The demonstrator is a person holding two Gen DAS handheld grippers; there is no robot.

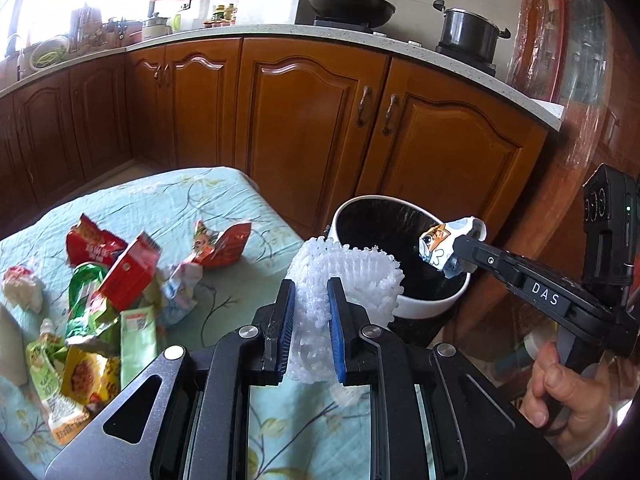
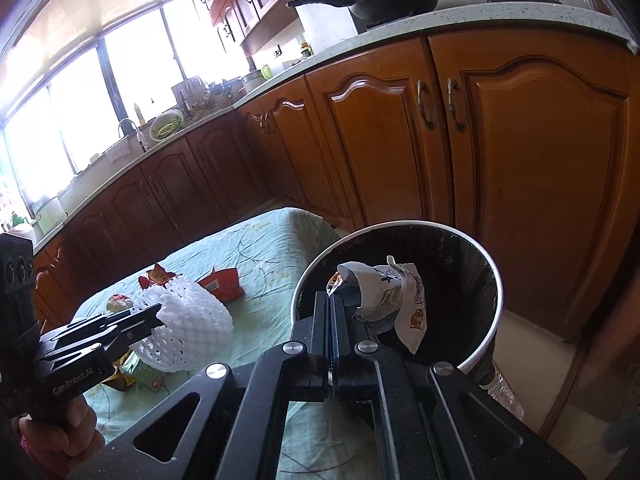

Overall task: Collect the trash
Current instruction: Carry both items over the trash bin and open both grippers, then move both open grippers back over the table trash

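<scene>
My left gripper [image 1: 311,300] is shut on a white foam fruit net [image 1: 352,276], held at the near rim of a white bin [image 1: 424,304] with a black liner. From the right wrist view the net [image 2: 188,328] hangs over the table, left of the bin [image 2: 494,320]. My right gripper [image 2: 331,300] is shut on a crumpled white wrapper [image 2: 400,300] with a cartoon print, held over the bin's mouth. In the left wrist view that gripper [image 1: 456,258] reaches in from the right with the wrapper [image 1: 438,244] at its tip.
A table under a pale green floral cloth [image 1: 224,208] carries several wrappers and pouches [image 1: 104,276] at the left. Brown cabinets [image 1: 304,112] run behind, with a wok [image 1: 348,4] and a pot [image 1: 468,34] on the counter. A hand [image 1: 560,392] holds the right gripper's handle.
</scene>
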